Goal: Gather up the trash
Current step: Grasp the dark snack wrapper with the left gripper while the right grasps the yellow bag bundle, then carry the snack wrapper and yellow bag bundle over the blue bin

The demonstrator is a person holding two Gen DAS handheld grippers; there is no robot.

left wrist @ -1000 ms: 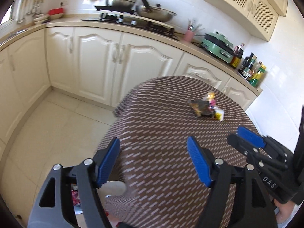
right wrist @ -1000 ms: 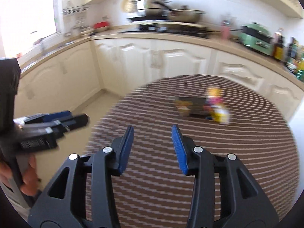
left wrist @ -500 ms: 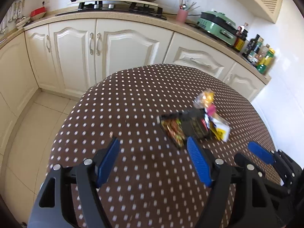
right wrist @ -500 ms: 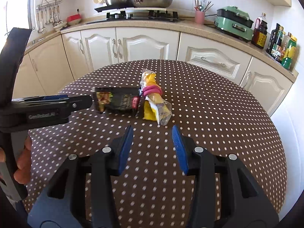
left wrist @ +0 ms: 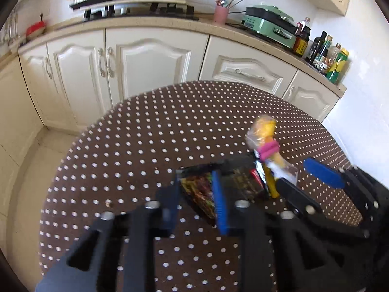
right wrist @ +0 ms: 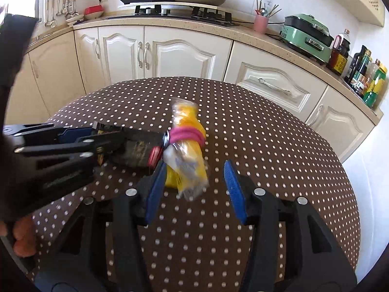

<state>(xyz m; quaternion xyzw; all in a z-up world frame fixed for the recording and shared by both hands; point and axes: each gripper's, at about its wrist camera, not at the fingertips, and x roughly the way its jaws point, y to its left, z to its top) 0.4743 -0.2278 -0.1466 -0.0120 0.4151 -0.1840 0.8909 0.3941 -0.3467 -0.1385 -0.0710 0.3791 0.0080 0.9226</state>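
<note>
**Two wrappers on the dotted table, both claws at them**

Round table with brown white-dotted cloth (right wrist: pixel 267 146): the landmark; cream cabinets and a counter with a green cooker (right wrist: pixel 307 37) stand beyond it.

Dark printed foil snack wrapper (left wrist: pixel 201 191): lies flat near the table's middle; the left gripper (left wrist: pixel 197 200) is closing on its near end, blue pads narrow with the wrapper between them; whether they already press it I cannot tell.

Yellow clear-plastic packet bound with a pink band (right wrist: pixel 187 150): on the table, touching the dark wrapper's right end; the right gripper (right wrist: pixel 192 189) is opening, its pads wide on either side of the packet's near end, apart from it.
</note>
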